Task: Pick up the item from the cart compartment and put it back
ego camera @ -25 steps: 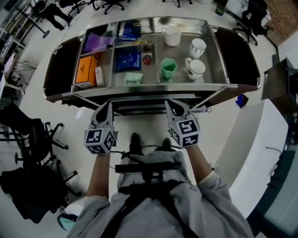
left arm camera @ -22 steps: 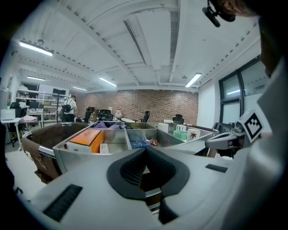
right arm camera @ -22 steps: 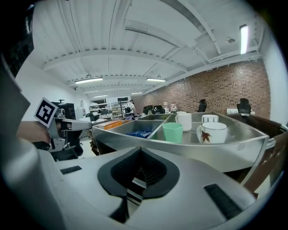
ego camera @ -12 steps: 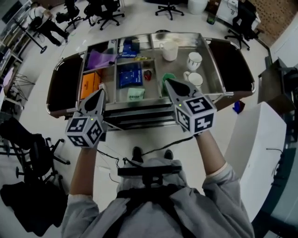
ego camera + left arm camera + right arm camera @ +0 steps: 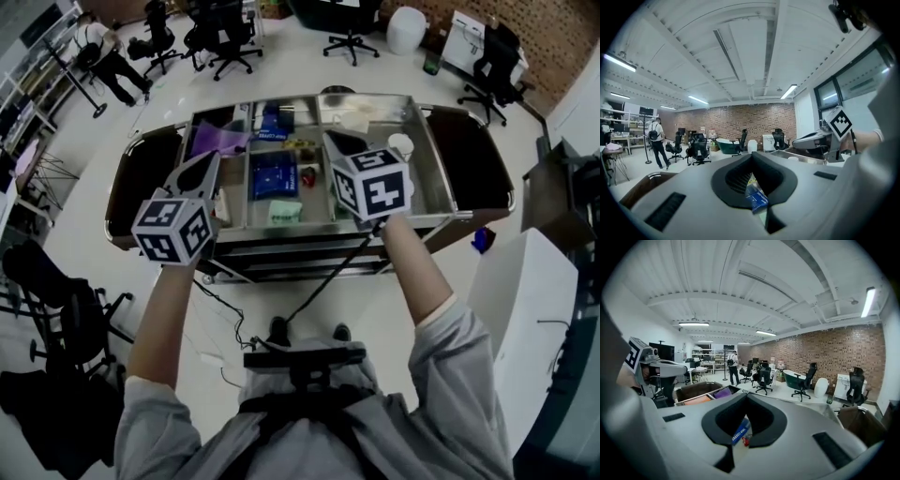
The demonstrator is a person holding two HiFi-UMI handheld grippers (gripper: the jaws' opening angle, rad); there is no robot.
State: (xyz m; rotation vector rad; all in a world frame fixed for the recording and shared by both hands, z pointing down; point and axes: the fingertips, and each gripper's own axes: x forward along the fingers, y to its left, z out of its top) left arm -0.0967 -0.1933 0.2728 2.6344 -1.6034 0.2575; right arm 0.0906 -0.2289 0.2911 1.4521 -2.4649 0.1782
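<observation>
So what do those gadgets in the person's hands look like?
Left claw and right claw are grey, tapering to dark tips, each carrying a cube of black-and-white square markers. A black cable trails from the right one. Grey sleeves, dark chest harness.

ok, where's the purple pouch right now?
Head view: the purple pouch lies in the cart's far-left compartment, left of the blue box, beyond the left tool.

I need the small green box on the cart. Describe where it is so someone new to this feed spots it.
Find the steel cart in the head view and take its middle column of compartments. At that column's near end, just this side of the large dark blue packet, lies the pale green box: smaller than that packet and light where it is dark.
</observation>
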